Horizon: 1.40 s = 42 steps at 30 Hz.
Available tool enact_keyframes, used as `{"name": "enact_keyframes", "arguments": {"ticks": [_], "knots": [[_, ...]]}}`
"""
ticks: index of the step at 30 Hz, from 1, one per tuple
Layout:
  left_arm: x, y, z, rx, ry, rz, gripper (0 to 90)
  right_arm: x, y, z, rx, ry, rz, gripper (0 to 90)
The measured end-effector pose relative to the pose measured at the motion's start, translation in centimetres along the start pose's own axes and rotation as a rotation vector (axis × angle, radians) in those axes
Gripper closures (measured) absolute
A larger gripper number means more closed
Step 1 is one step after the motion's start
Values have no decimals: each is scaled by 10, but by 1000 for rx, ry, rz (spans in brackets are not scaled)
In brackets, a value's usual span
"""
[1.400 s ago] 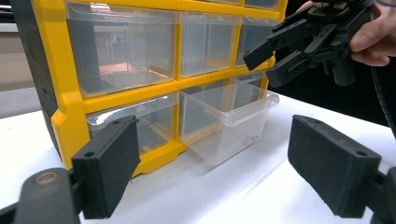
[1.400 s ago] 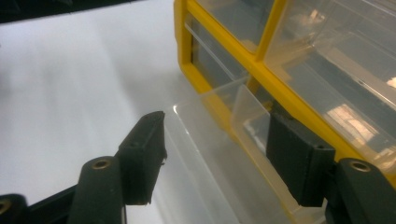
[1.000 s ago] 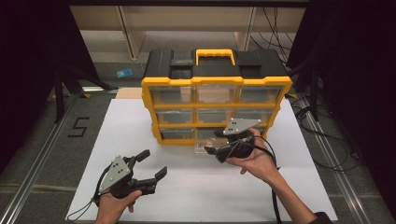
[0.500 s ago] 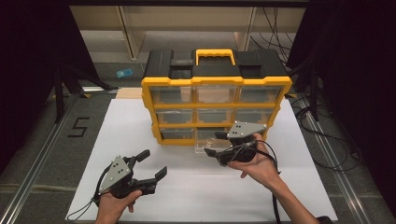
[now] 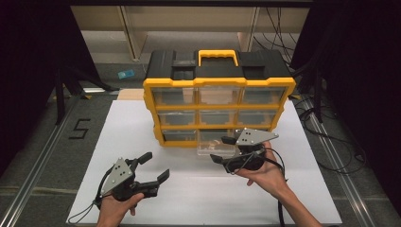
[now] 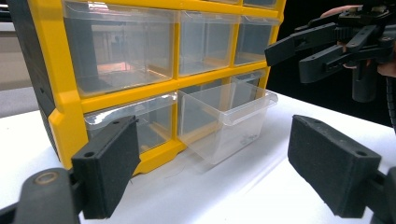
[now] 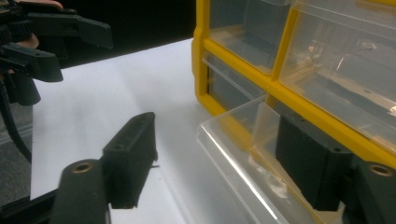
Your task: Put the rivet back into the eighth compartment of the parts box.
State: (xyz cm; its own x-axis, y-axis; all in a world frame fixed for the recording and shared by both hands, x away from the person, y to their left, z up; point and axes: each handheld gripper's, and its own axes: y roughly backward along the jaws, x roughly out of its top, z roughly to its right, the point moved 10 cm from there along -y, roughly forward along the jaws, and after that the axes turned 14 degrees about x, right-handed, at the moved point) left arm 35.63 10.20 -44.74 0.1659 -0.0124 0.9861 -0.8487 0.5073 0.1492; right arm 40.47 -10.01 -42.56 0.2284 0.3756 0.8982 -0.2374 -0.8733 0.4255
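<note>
A yellow and black organizer with clear drawers stands at the back of the white board. Its bottom middle drawer is pulled partway out and looks empty. My right gripper is open at the drawer's front. In the right gripper view its jaws straddle the drawer's clear front wall, with the right jaw seen through the plastic. My left gripper rests open near the front left, apart from the organizer, with nothing between its jaws. The left gripper view looks at the drawer and at the right gripper beyond it.
The white board has free room left of and in front of the organizer. A black "5" mark and metal rails lie on the floor at the left. Cables run along the right, and a small blue item lies behind.
My right gripper has shifted slightly to the right and toward me at the drawer front, and its jaws look wider apart. The left gripper has stayed put.
</note>
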Motion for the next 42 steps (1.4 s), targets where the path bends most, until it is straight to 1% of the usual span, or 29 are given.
{"name": "enact_keyframes", "arguments": {"ticks": [1, 3, 5, 7, 9, 11, 13, 14, 17, 18, 19, 20, 21, 22, 23, 27, 28, 29, 30, 31, 32, 33, 34, 35, 36, 37, 38, 41, 42], "knots": [[0, 0, 0, 0, -1, 0, 167, 0, 1, -1, 2, -10, 6, 288], [0, 0, 0, 0, -1, -1, 167, 0, 2, -1, 1, -4, 20, 275], [0, 0, 0, 0, 0, -1, 167, -2, 4, -2, 1, -14, 25, 270], [0, 0, 0, 0, 0, -2, 167, -3, 6, -1, -4, -10, 31, 260], [0, 0, 0, 0, 1, -2, 167, -5, 8, -2, -7, -22, 34, 258], [0, 0, 0, 0, 1, -2, 167, -5, 9, -2, -8, -16, 37, 258], [0, 0, 1, 0, 1, -3, 167, -6, 12, -2, -16, -17, 53, 258], [-1, 0, 1, -1, 2, -3, 167, -8, 14, -3, -20, -25, 50, 258], [-1, 0, 1, -1, 2, -4, 167, -11, 18, -4, -20, -24, 54, 258], [-1, 0, 1, -1, 2, -3, 167, -11, 19, -4, -22, -18, 71, 258], [-1, 0, 1, -1, 2, -4, 167, -14, 20, -5, -18, -38, 69, 258], [-1, 0, 1, -1, 2, -4, 168, -16, 21, -6, -18, -39, 68, 258], [-1, 0, 1, -1, 2, -4, 167, -18, 24, -5, -29, -35, 62, 258], [-1, 0, 1, -1, 2, -4, 167, -18, 24, -5, -29, -35, 62, 258], [-1, 0, 1, -1, 0, -4, 167, -20, 27, -5, -37, -39, 79, 249], [-1, 0, 1, -1, 1, -5, 167, -26, 32, -5, -54, -40, 83, 243], [-1, 0, 1, -2, -1, -5, 167, -29, 34, -7, -46, -57, 102, 237], [-1, 0, 1, -2, -1, -5, 167, -29, 34, -7, -46, -57, 102, 237], [-1, 0, 1, -3, -1, -5, 167, -30, 37, -6, -57, -53, 121, 237], [-1, 0, 1, -3, -1, -5, 167, -31, 38, -6, -54, -61, 123, 236], [-1, 0, 1, -3, -1, -5, 167, -32, 40, -6, -63, -58, 123, 235], [-1, 0, 1, -3, -1, -6, 167, -33, 41, -6, -61, -59, 130, 234], [-1, 0, 1, -3, -1, -6, 167, -33, 42, -6, -72, -52, 142, 234], [-1, 0, 1, -3, -2, -6, 167, -32, 41, -6, -66, -51, 155, 230], [-1, 0, 1, -3, -1, -6, 167, -34, 42, -8, -62, -61, 142, 228], [-1, 0, 1, -3, -1, -6, 167, -35, 42, -8, -66, -54, 139, 229], [-1, 0, 1, -3, -1, -6, 167, -35, 42, -8, -75, -53, 138, 225], [-1, 0, 1, -4, -1, -6, 167, -38, 42, -11, -72, -52, 134, 221], [-1, 0, 1, -3, -2, -7, 167, -38, 42, -11, -74, -55, 142, 219]]}}
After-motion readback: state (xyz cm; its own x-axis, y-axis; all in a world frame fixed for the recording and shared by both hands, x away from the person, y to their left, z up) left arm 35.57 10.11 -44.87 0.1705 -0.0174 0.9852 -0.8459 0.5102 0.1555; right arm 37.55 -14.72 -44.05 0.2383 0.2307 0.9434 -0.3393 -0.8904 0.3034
